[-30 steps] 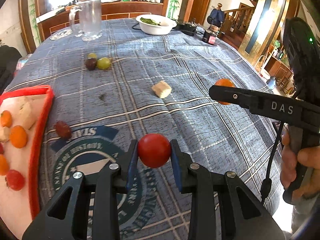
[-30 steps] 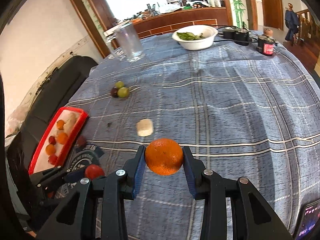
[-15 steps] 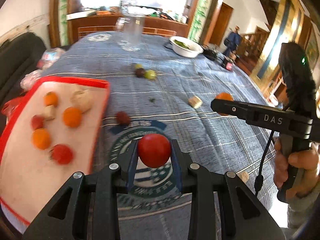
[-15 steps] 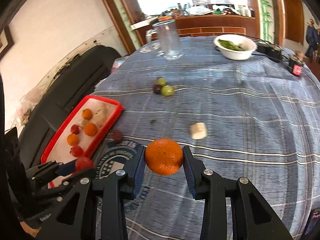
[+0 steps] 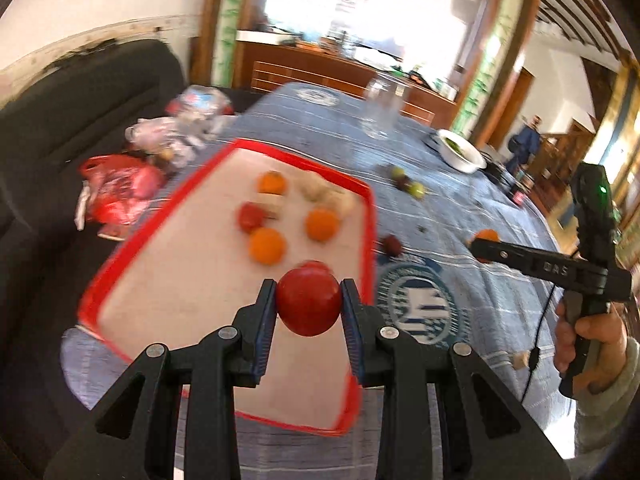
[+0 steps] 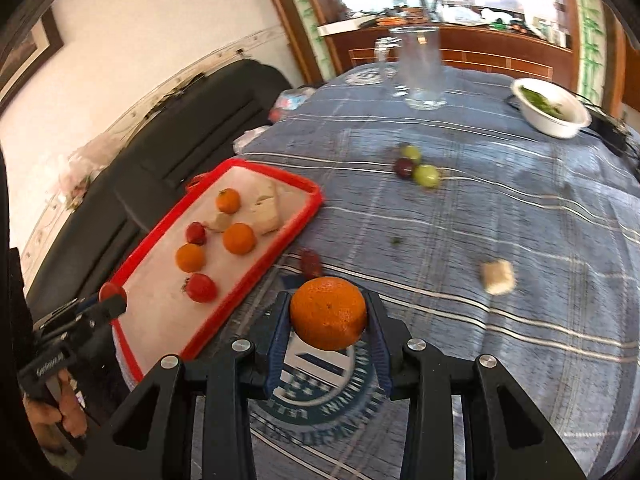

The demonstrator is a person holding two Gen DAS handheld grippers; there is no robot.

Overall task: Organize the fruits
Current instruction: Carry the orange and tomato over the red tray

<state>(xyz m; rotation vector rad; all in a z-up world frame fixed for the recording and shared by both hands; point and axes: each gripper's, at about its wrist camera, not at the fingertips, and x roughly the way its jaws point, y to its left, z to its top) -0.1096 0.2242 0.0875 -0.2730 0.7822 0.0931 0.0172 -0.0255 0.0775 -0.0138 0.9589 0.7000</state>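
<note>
My left gripper (image 5: 309, 307) is shut on a red tomato (image 5: 309, 303) and hangs over the near part of the red-rimmed white tray (image 5: 160, 220). The tray holds several oranges, tomatoes and pale chunks. My right gripper (image 6: 328, 314) is shut on an orange (image 6: 328, 313) above the round emblem on the blue cloth, just right of the tray (image 6: 280, 248). The right gripper (image 5: 480, 246) also shows from the side in the left wrist view, and the left gripper (image 6: 113, 297) with its tomato shows at the tray's near corner in the right wrist view.
Loose on the blue plaid cloth lie a dark red fruit (image 6: 310, 262), a pale chunk (image 6: 497, 277) and three grapes (image 6: 414, 166). A glass jug (image 6: 418, 68) and a white bowl (image 6: 554, 108) stand at the far side. A black sofa (image 6: 120, 176) with bags runs along the left.
Both grippers have swung left with their fruit. The left one went from above the cloth emblem to above the tray; the right one came to the emblem beside the tray.
</note>
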